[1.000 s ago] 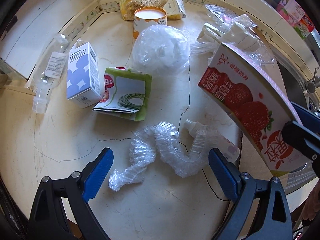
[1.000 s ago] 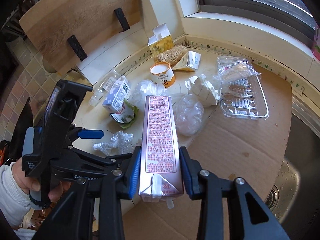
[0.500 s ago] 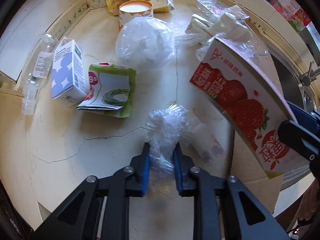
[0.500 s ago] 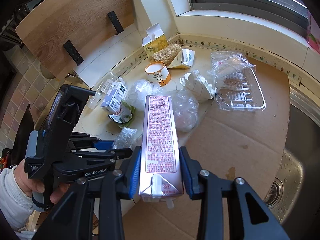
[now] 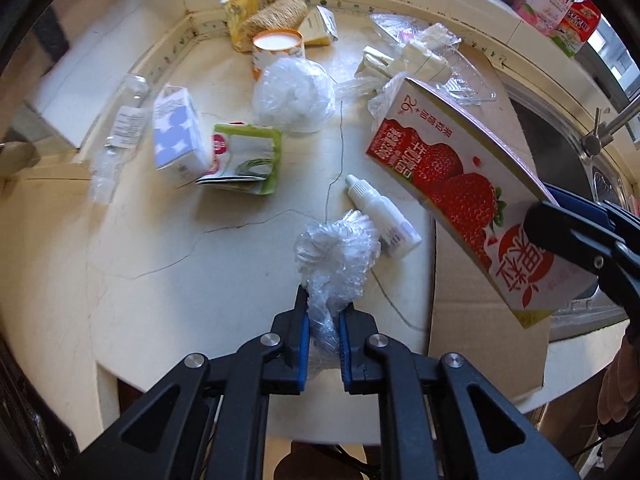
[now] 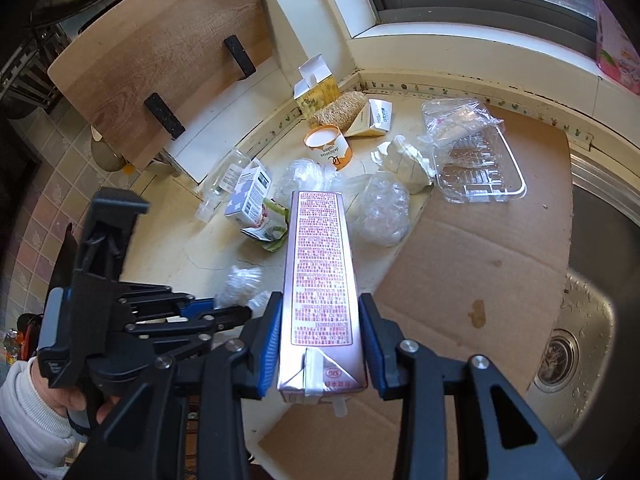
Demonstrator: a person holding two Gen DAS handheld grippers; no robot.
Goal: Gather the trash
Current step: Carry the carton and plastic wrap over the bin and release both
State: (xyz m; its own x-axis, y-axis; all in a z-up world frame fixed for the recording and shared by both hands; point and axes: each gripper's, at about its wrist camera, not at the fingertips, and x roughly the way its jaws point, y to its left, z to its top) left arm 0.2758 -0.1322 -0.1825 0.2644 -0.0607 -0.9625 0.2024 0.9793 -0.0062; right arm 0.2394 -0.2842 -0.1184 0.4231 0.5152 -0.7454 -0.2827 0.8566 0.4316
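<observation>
My left gripper (image 5: 323,308) points down at the counter, its jaws closing with a crumpled wad of clear plastic (image 5: 336,248) pinched between the blue pads; the wad bulges above the fingertips, clear of the counter. In the right wrist view the same left gripper (image 6: 240,312) and the wad (image 6: 242,280) sit at lower left, in a person's hand. My right gripper (image 6: 320,298) is shut on a tall strawberry milk carton (image 6: 318,260), held tilted over the cardboard; the carton (image 5: 452,168) fills the right of the left wrist view.
A small white dropper bottle (image 5: 380,212) lies by the wad. Behind it are a blue-white carton (image 5: 176,136), a green packet (image 5: 248,156), a clear bottle (image 5: 120,132), a balled plastic bag (image 5: 294,94) and an orange cup (image 5: 278,50). A clear tray (image 6: 476,168) rests on cardboard (image 6: 480,248) beside the sink (image 6: 580,320).
The left gripper went from wide open to closed on the crumpled plastic and lifted it off the counter, uncovering the white dropper bottle. The right gripper kept its hold on the carton.
</observation>
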